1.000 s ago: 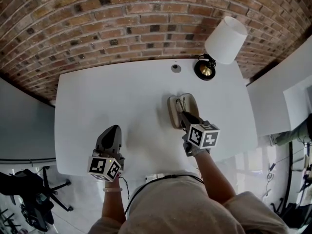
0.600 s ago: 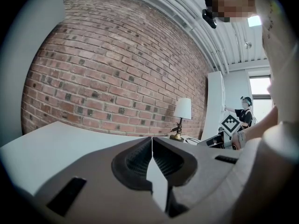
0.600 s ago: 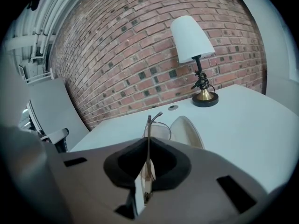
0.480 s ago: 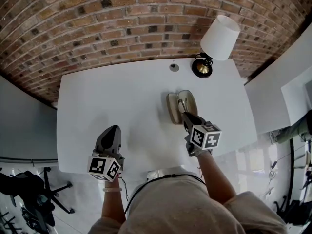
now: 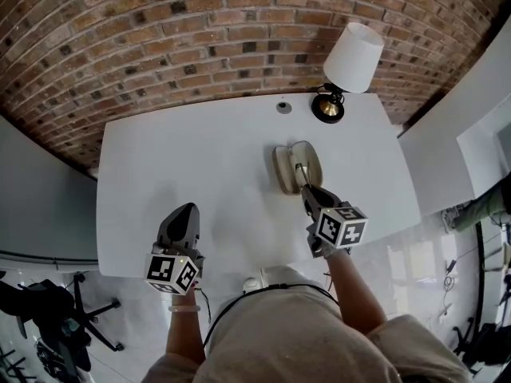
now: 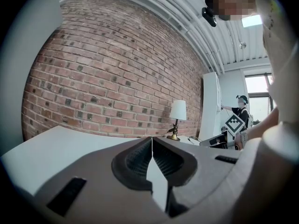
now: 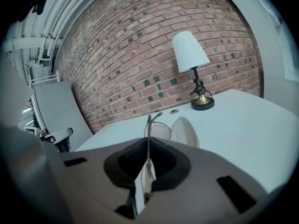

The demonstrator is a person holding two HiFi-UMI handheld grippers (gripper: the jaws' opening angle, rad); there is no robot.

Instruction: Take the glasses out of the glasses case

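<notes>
The open beige glasses case lies on the white table, right of centre. My right gripper is shut on the thin metal glasses, which stick out from its jaws over the case; in the head view the glasses show as a thin line above the case. Whether they still touch the case I cannot tell. My left gripper hovers over the table's near left part, shut, with nothing between its jaws.
A lamp with a white shade and brass base stands at the table's far right by the brick wall. A small round disc lies near the far edge. An office chair stands at the lower left.
My right gripper has drawn back toward me a little with the glasses, away from the case. The left gripper has barely shifted.
</notes>
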